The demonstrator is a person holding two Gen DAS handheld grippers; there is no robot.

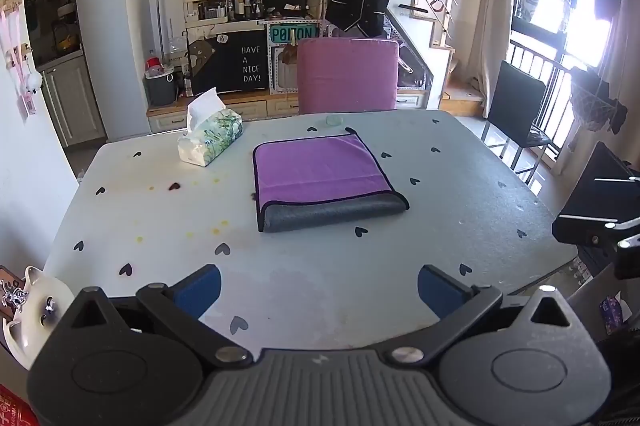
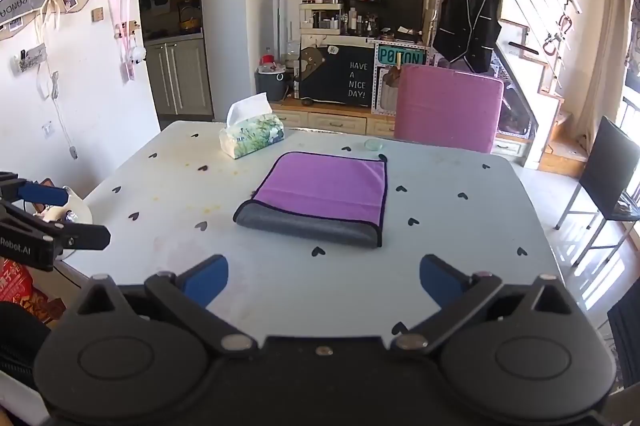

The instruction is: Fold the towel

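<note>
The towel [image 1: 324, 178] is seen lying flat near the middle of the table [image 1: 460, 194], purple side up with a dark bound edge. Along its near side a rolled or doubled grey band [image 1: 334, 212] is shown, which is read as the fold line where the grey underside has been turned over. From the right wrist view the same towel [image 2: 324, 192] is seen as a compact rectangle, its edges fairly well lined up. At least 1 fold is therefore judged to be done already; whether a further fold is wanted cannot be told from the task sentence alone, and the layers cannot be counted.

The towel is touched by neither tool. The left gripper [image 1: 319, 290] is held low over the near part of the table with its blue fingers wide apart and nothing between them. The right gripper [image 2: 324, 280] is held likewise, spread and empty, well short of the towel.

Further out, a tissue pack [image 1: 211, 137] is placed beyond the towel's left corner, apart from it. A small clear disc [image 1: 334, 120] is seen near the far table edge, and a pink chair [image 1: 348, 76] is set behind it. Yellowish stains [image 1: 219, 224] are scattered on the table to the left.
</note>
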